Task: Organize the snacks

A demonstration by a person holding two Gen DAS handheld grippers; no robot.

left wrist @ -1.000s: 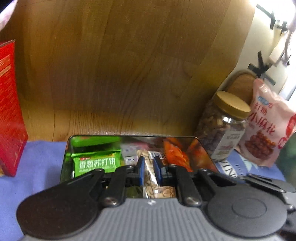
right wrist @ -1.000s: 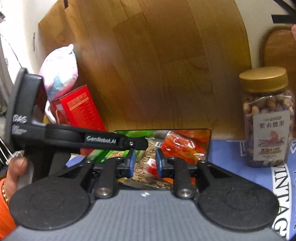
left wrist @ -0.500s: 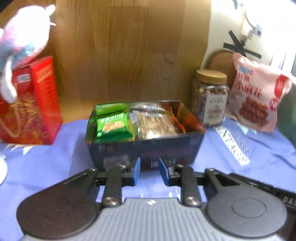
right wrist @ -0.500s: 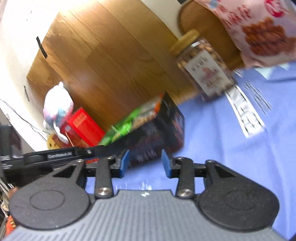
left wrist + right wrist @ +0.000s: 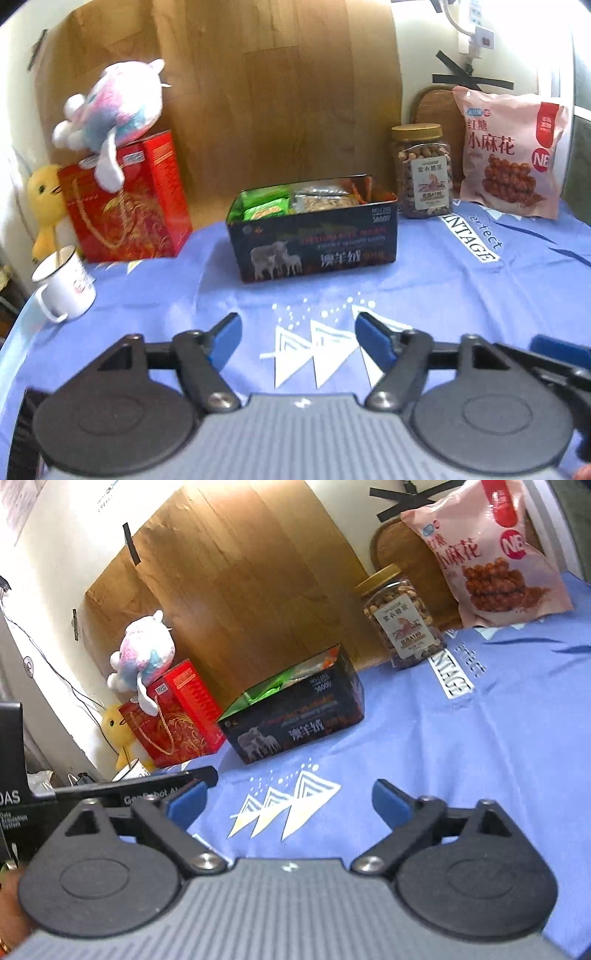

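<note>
A dark tin box [image 5: 317,245] stands on the blue cloth, holding green biscuit packs [image 5: 266,210], a clear nut pack [image 5: 325,201] and an orange pack [image 5: 356,192]. It also shows in the right wrist view [image 5: 295,720]. My left gripper [image 5: 297,338] is open and empty, low over the cloth in front of the box. My right gripper [image 5: 288,799] is open and empty, further back and to the right of the left one.
A nut jar [image 5: 421,171] and a pink snack bag [image 5: 509,155] stand right of the box. A red gift box [image 5: 125,199] with a plush toy [image 5: 110,110] on top, a yellow duck [image 5: 44,206] and a white mug [image 5: 64,282] are on the left. A wooden board [image 5: 258,92] stands behind.
Both grippers have pulled back from inside the tin box and opened wide. The snack packs stay in the box.
</note>
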